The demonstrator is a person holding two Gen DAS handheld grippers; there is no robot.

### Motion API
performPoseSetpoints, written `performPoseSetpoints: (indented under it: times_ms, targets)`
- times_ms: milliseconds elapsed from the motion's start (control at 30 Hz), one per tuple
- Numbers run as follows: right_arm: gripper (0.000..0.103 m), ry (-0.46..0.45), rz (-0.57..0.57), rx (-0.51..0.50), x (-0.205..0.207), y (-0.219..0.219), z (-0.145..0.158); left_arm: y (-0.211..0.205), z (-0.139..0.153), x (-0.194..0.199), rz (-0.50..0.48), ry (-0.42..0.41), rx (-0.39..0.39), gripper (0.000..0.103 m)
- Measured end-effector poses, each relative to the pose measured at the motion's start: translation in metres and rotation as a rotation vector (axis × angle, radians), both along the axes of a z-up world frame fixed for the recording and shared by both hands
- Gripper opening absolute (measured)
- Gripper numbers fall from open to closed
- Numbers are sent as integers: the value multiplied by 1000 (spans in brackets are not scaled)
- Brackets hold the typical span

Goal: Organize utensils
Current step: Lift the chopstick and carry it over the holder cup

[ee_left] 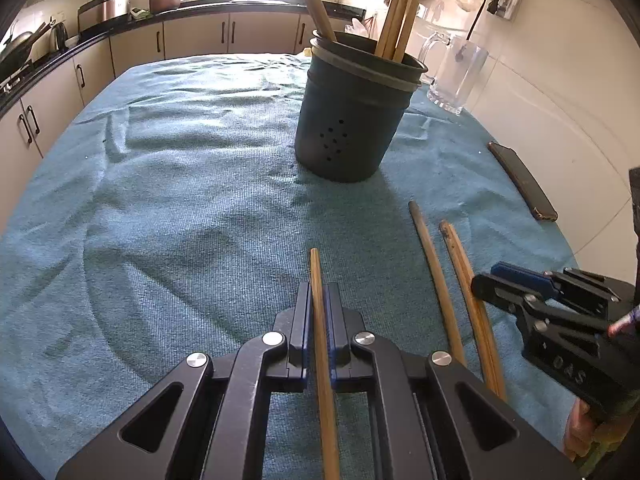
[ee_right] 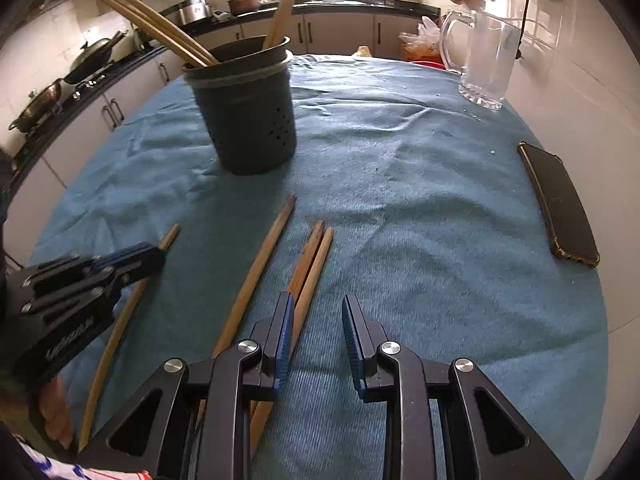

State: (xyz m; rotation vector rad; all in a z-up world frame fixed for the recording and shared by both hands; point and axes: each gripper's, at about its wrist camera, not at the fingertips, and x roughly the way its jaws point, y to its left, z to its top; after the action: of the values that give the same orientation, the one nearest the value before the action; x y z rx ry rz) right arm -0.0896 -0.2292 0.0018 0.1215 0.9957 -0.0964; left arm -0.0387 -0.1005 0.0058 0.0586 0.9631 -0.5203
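Left wrist view: the left gripper [ee_left: 319, 300] clamps 1 chopstick [ee_left: 320, 320]; the utensil holder [ee_left: 352, 120] stands at 12 o'clock on the surface [ee_left: 180, 200].

Right wrist view: the right gripper [ee_right: 318, 320] is narrow and empty, with 2 chopsticks [ee_right: 310, 272] at 11 o'clock.

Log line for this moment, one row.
left tool: shut on chopstick | right tool: open, empty | loose chopsticks: on towel | holder: upright

Holder [ee_right: 246, 120] standing on cloth [ee_right: 400, 200], chopsticks [ee_right: 160, 26] upright inside, jug [ee_right: 486, 64] behind to its right near wall, phone [ee_right: 560, 204] at right edge, loose chopsticks [ee_right: 256, 268] lying before holder, one between left gripper [ee_left: 319, 300] pads.
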Motion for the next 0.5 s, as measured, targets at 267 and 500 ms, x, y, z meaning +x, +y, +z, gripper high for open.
performPoseSetpoints:
  times_ms: [267, 500]
  targets:
    - [16, 45, -7, -34, 9, -11, -4, 0, 1, 2, 5, 5, 5, 6]
    - [11, 96, -20, -34, 0, -44, -2, 9, 3, 14, 14, 133, -34, 6]
